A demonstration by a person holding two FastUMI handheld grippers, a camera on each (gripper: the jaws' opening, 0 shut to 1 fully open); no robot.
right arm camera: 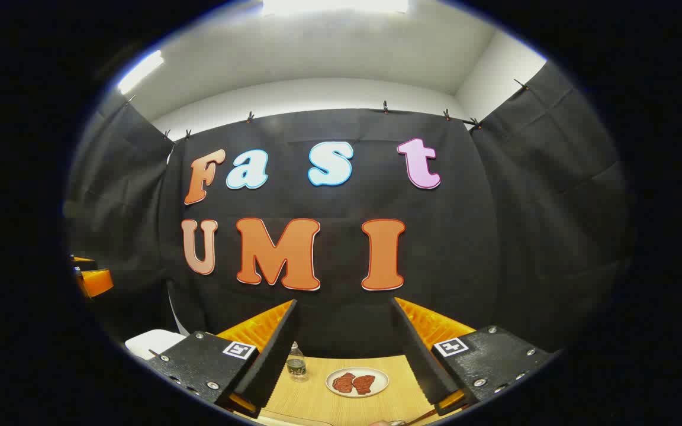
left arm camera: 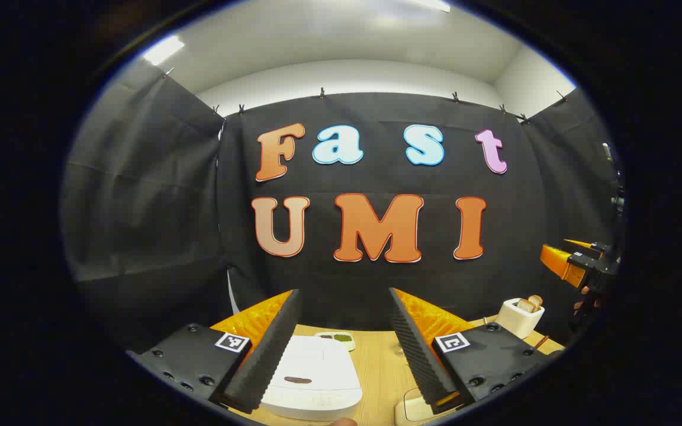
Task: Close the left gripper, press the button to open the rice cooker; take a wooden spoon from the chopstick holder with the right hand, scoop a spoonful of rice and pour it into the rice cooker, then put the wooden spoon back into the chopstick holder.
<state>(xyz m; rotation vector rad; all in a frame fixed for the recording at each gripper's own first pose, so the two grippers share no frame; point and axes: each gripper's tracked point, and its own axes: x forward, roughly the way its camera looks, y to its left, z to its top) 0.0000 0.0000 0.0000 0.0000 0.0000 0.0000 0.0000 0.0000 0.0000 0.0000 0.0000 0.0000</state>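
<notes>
Left gripper (left arm camera: 344, 349) spread wide, holding nothing, above white rice cooker (left arm camera: 311, 378), lid down. Right gripper (right arm camera: 344, 355) likewise spread, empty, over wooden table (right arm camera: 317, 402); plate (right arm camera: 357, 381) and small bottle (right arm camera: 296, 362) ahead, open tabletop between. White toaster (left arm camera: 520, 316) near table's far right edge. No legible labels.

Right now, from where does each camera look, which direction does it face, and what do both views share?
Left gripper view: rides on the left gripper, facing the black cloth wall over the closed white rice cooker; its open fingers show.
Right gripper view: rides on the right gripper, facing that wall over the white plate of reddish food; open fingers show.
Shared: the wall and the light wooden table.
</notes>
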